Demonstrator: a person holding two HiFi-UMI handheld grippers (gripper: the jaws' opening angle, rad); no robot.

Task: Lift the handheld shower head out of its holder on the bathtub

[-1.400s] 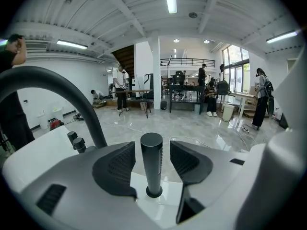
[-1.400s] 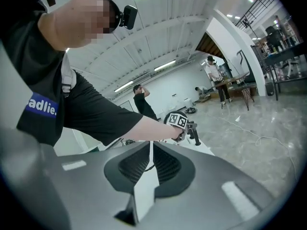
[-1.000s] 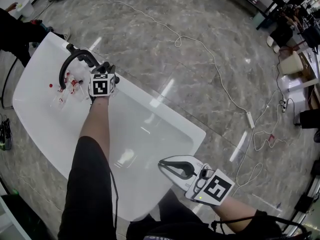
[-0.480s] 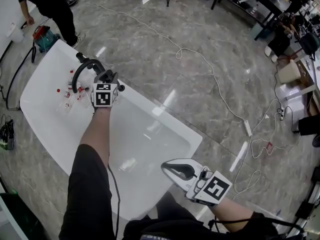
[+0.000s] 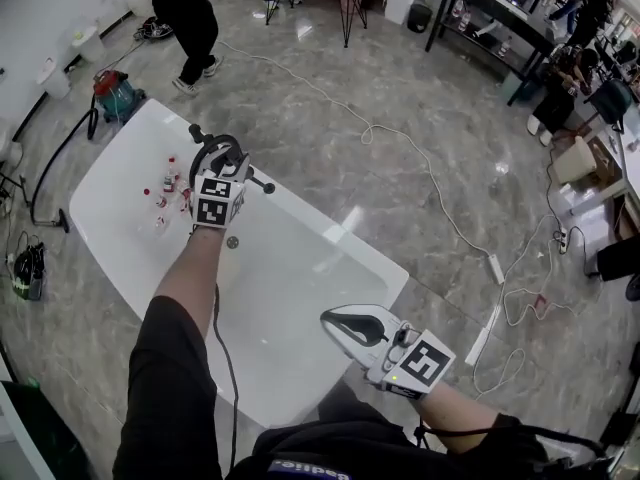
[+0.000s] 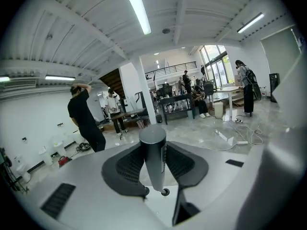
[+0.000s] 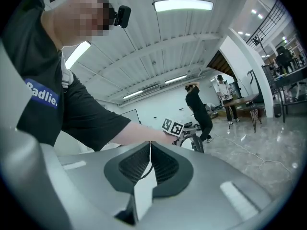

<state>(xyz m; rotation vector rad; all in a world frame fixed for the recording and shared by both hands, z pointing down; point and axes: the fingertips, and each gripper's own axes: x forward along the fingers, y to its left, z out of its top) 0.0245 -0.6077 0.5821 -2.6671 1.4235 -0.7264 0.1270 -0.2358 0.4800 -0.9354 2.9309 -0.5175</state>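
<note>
In the head view, the shower head (image 5: 232, 156) is held in the left gripper (image 5: 225, 168) over the far rim of the white bathtub (image 5: 300, 268), with its black hose (image 5: 203, 146) looped beside it. The right gripper (image 5: 335, 320) is seen above the tub's near corner.

In the left gripper view, the shower head's dark round handle (image 6: 153, 152) is clamped upright between the jaws of the left gripper (image 6: 156, 166).

In the right gripper view, the jaws of the right gripper (image 7: 150, 164) are pressed together with nothing between them.

I see red-capped bottles (image 5: 165, 192) just beside my left gripper (image 5: 226, 164) fingers, white cable (image 5: 367, 132) snaking over the floor (image 5: 330, 88) well past them.
</note>
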